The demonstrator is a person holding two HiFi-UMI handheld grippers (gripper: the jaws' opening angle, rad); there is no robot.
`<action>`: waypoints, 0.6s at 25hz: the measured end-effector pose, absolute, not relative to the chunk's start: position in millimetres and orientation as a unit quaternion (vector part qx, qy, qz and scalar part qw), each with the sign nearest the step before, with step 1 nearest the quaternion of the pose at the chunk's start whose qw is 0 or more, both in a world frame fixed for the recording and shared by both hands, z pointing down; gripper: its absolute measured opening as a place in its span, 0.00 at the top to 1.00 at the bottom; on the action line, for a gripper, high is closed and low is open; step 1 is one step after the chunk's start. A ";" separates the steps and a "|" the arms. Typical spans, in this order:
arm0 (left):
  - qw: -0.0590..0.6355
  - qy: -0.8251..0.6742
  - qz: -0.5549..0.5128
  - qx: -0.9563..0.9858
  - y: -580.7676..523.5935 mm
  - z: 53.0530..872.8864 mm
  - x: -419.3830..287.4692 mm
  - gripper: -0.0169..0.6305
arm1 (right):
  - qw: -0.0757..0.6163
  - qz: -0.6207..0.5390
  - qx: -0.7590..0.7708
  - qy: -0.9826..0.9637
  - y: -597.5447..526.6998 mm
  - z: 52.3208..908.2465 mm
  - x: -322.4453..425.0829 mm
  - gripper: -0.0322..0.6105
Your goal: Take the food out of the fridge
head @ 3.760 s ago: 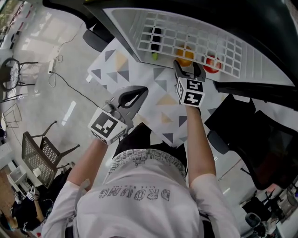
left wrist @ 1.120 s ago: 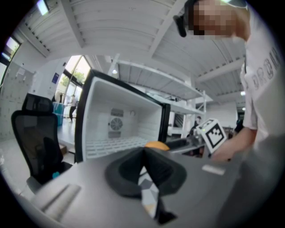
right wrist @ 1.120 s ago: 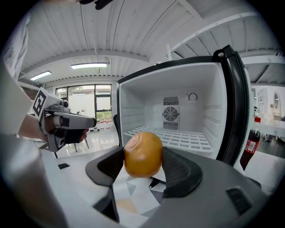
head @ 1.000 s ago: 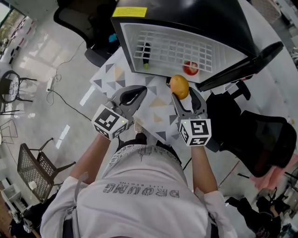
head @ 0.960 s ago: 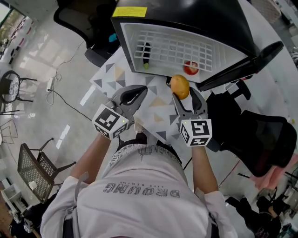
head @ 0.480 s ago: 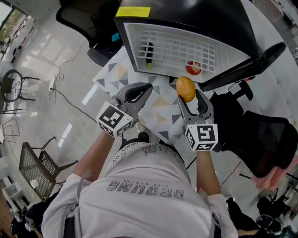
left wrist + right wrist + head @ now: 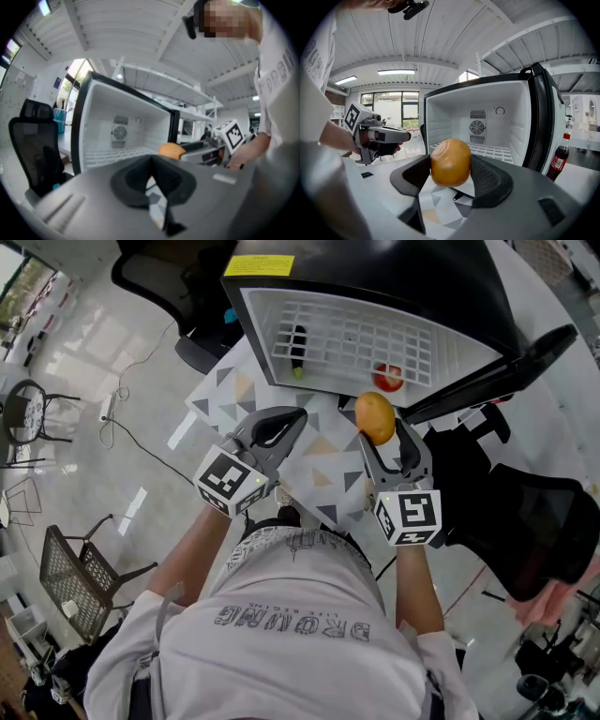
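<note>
An orange (image 7: 375,417) is held between the jaws of my right gripper (image 7: 381,434), out in front of the open fridge (image 7: 356,329) and above the table. In the right gripper view the orange (image 7: 450,162) fills the gap between both pads (image 7: 486,176). On the white wire shelf inside lie a dark long vegetable (image 7: 297,341) and a red fruit (image 7: 387,377). My left gripper (image 7: 292,416) hovers to the left over the table, shut with nothing in it; the left gripper view shows its jaws (image 7: 151,164) meeting.
The table carries a cloth with a triangle pattern (image 7: 323,465). The fridge door (image 7: 502,371) swings open to the right. Black office chairs stand at the right (image 7: 525,512) and behind the fridge (image 7: 159,277). A cola bottle (image 7: 560,157) stands beside the door.
The right gripper was reaching into the fridge at the orange; it has come out holding the orange and drifted slightly right. The left gripper has barely moved.
</note>
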State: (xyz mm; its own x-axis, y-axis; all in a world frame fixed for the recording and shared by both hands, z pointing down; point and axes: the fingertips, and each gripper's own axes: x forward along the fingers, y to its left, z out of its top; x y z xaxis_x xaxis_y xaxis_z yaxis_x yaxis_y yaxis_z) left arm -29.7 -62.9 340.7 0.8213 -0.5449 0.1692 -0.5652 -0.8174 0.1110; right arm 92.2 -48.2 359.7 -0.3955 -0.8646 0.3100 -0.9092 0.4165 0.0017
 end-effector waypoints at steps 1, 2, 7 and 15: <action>0.078 -0.293 0.066 0.951 -63.4 341.0 -29.3 0.97 | 0.133 0.084 0.533 -0.831 -49.0 360.3 92.8 0.53; 0.079 -0.293 0.066 0.950 -63.9 341.4 -29.0 0.97 | 0.134 0.085 0.533 -0.831 -49.6 361.1 93.4 0.53; 0.080 -0.296 0.069 0.949 -66.3 342.4 -26.4 0.97 | 0.138 0.086 0.529 -0.833 -52.6 363.7 95.1 0.53; 0.082 -0.302 0.070 0.947 -70.2 344.4 -23.6 0.97 | 0.142 0.086 0.521 -0.838 -57.4 366.8 96.1 0.53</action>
State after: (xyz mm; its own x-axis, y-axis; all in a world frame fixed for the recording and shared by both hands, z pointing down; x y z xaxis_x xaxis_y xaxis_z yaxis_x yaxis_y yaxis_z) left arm -23.6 -70.2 344.4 0.8080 -0.5602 0.1824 -0.5833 -0.8044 0.1129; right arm 96.1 -57.4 366.8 -0.4177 -0.8477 0.3271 -0.8965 0.4431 0.0036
